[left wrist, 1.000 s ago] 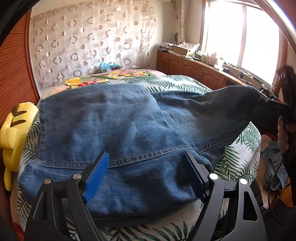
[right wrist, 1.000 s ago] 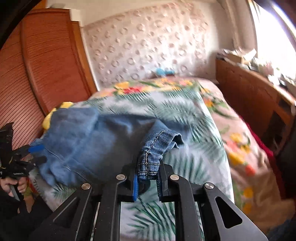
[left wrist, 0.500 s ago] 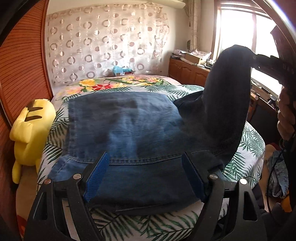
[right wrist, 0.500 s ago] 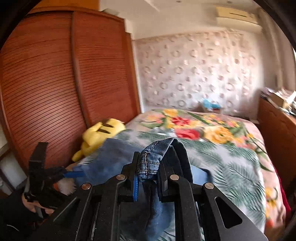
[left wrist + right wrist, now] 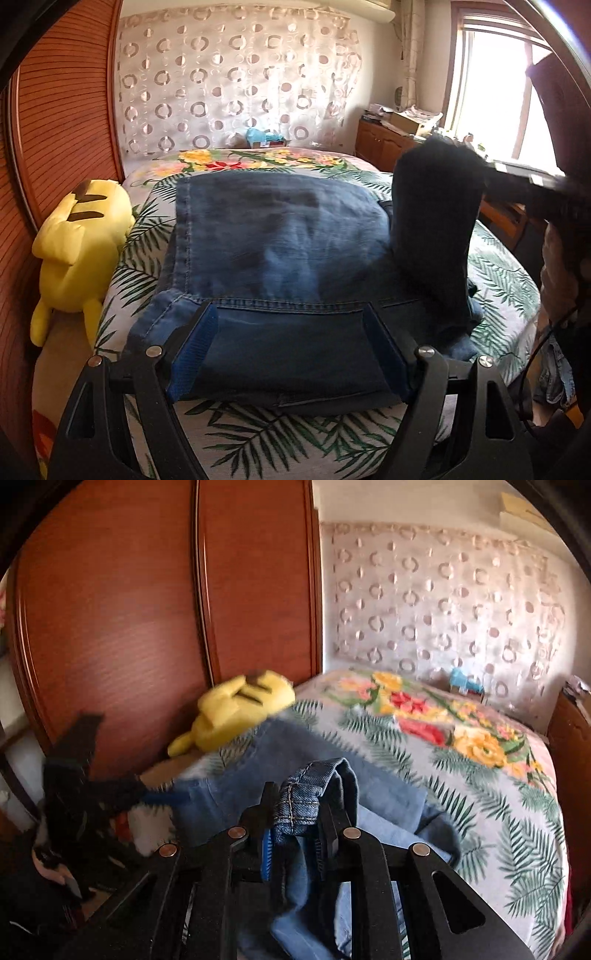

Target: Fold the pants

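Denim jeans [image 5: 280, 236] lie on the bed [image 5: 258, 424], soft but heavy; the right gripper [image 5: 295, 834], jaws easing apart, pinches their thick stitched hem [image 5: 299, 794], a sound hold, while the left gripper [image 5: 291, 347] gapes wide over the jeans' near edge.

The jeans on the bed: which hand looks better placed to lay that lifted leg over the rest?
The right. The right gripper already has the hem of the jeans between its jaws, which are opening, with the leg raised over the bed. The left gripper stands open over the near edge, holding nothing.
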### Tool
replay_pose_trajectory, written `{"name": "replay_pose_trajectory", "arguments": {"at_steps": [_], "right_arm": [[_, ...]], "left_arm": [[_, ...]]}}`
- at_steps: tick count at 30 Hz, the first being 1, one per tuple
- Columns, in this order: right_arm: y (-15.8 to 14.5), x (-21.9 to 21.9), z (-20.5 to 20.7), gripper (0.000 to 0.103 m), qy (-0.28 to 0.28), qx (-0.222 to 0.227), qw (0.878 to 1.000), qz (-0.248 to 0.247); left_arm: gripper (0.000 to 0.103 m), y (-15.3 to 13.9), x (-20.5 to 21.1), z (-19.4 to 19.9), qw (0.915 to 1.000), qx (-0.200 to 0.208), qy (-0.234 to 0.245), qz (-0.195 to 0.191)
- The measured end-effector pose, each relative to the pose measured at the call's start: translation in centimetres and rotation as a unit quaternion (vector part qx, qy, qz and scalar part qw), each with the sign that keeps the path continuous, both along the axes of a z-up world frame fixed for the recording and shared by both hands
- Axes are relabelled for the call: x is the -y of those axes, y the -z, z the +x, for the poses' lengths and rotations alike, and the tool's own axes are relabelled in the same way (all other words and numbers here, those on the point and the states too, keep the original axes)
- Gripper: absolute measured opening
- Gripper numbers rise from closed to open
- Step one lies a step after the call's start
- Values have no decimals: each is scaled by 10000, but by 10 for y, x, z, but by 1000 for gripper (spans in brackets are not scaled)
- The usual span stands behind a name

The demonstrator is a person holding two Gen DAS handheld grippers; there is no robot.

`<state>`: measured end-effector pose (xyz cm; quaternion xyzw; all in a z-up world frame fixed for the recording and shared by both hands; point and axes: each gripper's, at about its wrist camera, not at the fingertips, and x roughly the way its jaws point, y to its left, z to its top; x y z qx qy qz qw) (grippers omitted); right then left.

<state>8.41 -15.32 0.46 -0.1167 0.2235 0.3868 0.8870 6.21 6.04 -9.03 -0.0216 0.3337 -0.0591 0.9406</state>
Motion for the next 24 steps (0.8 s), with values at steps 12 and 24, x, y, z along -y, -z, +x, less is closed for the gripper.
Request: {"name": "replay_pose_trajectory", "arguments": {"at_steps": [12, 24], "right_arm": [[-9, 1, -13, 48, -10, -310, 9995, -69], [-21, 40, -13, 51, 836, -41, 9964, 101]], "left_arm": [[81, 4, -14, 1, 9998, -20, -205, -37], [81, -1, -16, -1, 9998, 49, -204, -66]]}}
